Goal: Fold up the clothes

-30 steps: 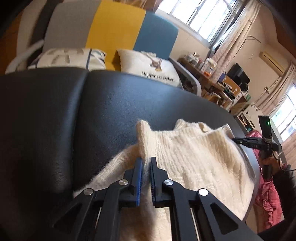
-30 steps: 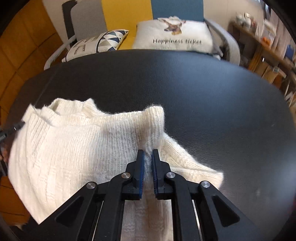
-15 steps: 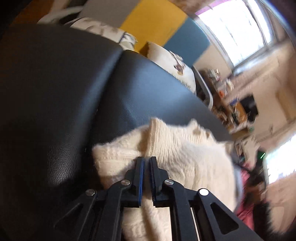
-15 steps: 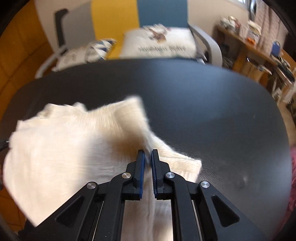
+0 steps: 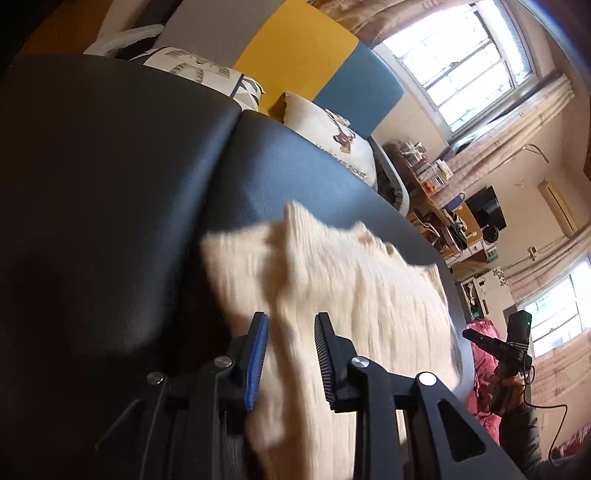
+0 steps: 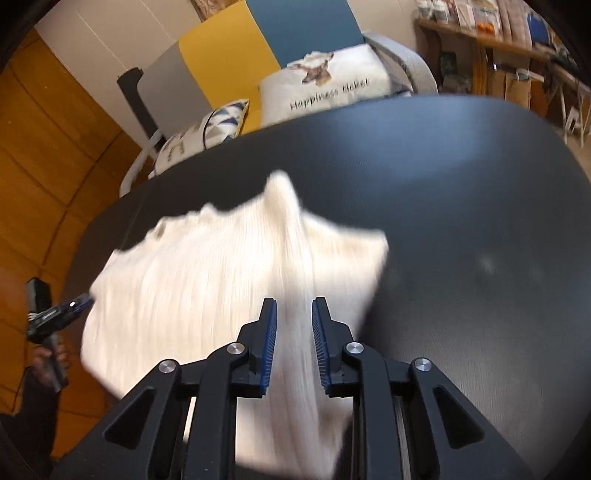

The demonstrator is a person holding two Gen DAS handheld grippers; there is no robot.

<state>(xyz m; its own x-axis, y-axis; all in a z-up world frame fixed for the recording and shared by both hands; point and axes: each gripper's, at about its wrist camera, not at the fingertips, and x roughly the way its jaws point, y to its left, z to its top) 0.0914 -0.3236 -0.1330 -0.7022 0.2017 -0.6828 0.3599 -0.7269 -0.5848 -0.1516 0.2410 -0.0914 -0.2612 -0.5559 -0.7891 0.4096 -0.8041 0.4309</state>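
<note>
A cream knit sweater lies partly folded on the black table, blurred by motion. My left gripper hangs over its left edge with jaws opening; the knit shows in the gap, and the pads stand clear of it. In the right wrist view the sweater spreads to the left on the table. My right gripper is over its right part, jaws opening, with fabric in the gap and no pad pressing on it. Each gripper shows in the other's view: right gripper, left gripper.
Behind the table stands a grey, yellow and blue seat back with a printed white cushion and a patterned cushion. A cluttered shelf is at the back right. A pink cloth lies off the table's right edge.
Both grippers were shut on sweater folds and have now opened, letting the fabric go. Both hands swung sideways and rolled, and the sweater's raised folds have dropped lower.
</note>
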